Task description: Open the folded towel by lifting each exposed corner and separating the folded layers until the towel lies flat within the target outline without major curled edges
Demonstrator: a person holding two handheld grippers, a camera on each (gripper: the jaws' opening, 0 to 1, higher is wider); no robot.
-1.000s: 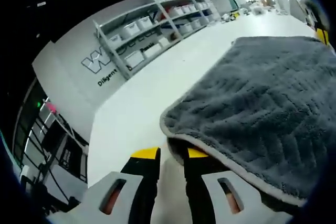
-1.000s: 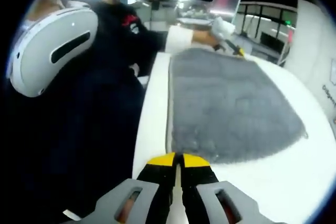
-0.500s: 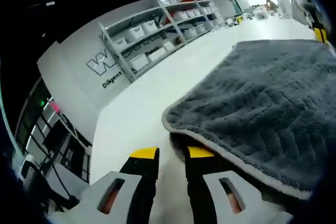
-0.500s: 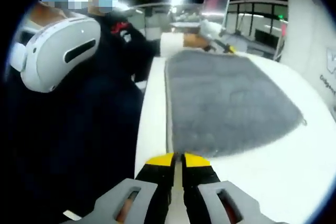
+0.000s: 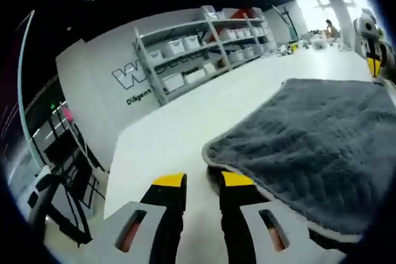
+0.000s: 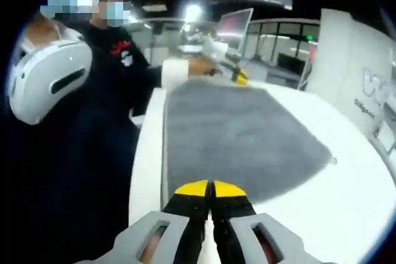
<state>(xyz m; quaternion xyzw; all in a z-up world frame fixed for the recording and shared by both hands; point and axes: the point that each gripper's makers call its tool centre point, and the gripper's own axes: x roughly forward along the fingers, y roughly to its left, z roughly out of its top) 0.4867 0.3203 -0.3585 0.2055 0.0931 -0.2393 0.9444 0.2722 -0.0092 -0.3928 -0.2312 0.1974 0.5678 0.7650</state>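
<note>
A grey towel (image 5: 315, 146) lies spread on the white table (image 5: 167, 134), its pale-edged corner (image 5: 213, 153) flat just ahead of my left gripper (image 5: 203, 180). That gripper is open, its right jaw touching the towel's edge and nothing between the jaws. In the right gripper view the towel (image 6: 235, 134) stretches away from my right gripper (image 6: 210, 188), which is shut at the near edge; no cloth shows between its tips. The left gripper (image 6: 238, 77) sits at the far corner, held by a hand. The right gripper (image 5: 374, 63) shows at the towel's far side.
A person in dark clothes (image 6: 105, 122) stands along the table's left edge, with a white rounded device (image 6: 46, 72) close to the camera. Shelves of white bins (image 5: 204, 35) line the lettered wall. A monitor (image 6: 234, 24) stands beyond the table.
Both cameras have shifted. The towel corner that was raised over my left gripper's right jaw now lies flat on the table beside the jaw tip. My right gripper stays shut.
</note>
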